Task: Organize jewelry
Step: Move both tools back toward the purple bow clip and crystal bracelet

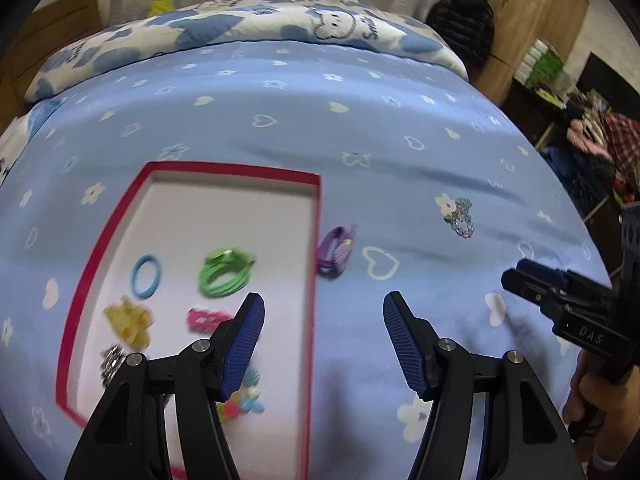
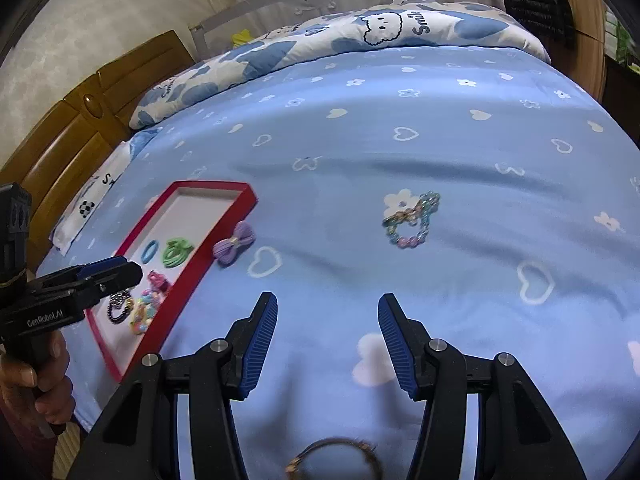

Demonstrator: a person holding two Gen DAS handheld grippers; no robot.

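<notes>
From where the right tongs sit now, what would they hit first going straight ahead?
Probably bare blue bedsheet. The right tongs stand open with nothing between them; the beaded bracelet lies farther on, right of that line. Depth is uncertain.

Tray (image 1: pixel 316 216) lies on the bed (image 1: pixel 360 140), left part of the sheet. In the tray: hair tie ring (image 1: pixel 146 275) at left, bundle of hair ties (image 1: pixel 226 272) right of it, claw clip (image 1: pixel 128 320) and small clip (image 1: pixel 206 318) nearer the camera, beaded bracelet (image 2: pixel 120 306) and flower bracelet (image 2: pixel 144 312) nearest. Bow (image 1: pixel 336 250) on the sheet, just outside the tray's right wall. Chain bracelet (image 1: pixel 460 216) on the sheet, well apart to the right of the bow. Bangle (image 2: pixel 336 456) on the sheet at the near edge, below the right hand-held gripper (image 2: pixel 327 336). Left hand-held gripper (image 1: pixel 323 340) over the tray's right wall. Quilt (image 1: pixel 240 28) at the bed's far side.
</notes>
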